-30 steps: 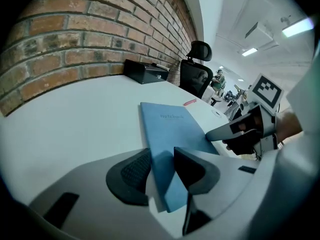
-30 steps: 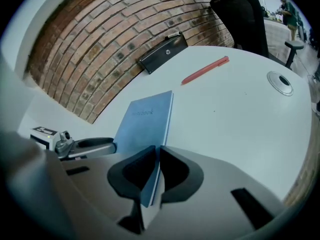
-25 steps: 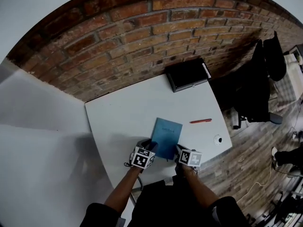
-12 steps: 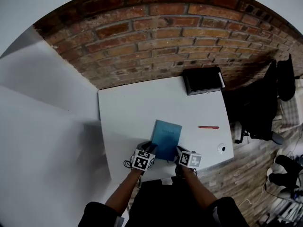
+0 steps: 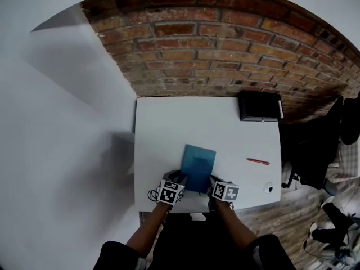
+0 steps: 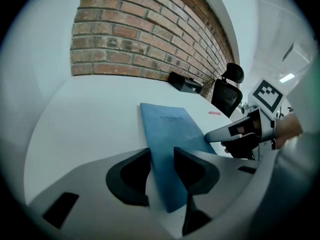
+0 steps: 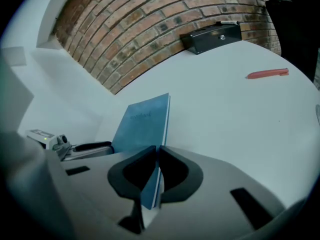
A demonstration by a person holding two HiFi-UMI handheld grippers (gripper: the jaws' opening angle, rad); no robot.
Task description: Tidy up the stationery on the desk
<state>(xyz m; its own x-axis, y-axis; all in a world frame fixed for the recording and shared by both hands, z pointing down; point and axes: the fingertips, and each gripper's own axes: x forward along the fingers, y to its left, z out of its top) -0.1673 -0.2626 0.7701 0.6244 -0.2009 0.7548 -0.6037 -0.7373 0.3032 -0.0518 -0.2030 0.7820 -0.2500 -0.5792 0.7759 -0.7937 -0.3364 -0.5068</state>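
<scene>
Gripping the blue notebook [image 5: 198, 163] at its near edge, my right tool [image 7: 156, 159] was pinched onto it; my left tool [image 6: 161, 164] gaped wide around the other near corner, not pressing.

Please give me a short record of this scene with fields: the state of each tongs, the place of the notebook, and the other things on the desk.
Desk: white, against a brick wall
Notebook: blue, closed, at the desk's near side
Left tongs: open, the notebook's near left corner between the jaws
Right tongs: shut on the notebook's near right edge
Pen: red, lying alone to the right of the notebook
Black box: closed, at the far right corner
</scene>
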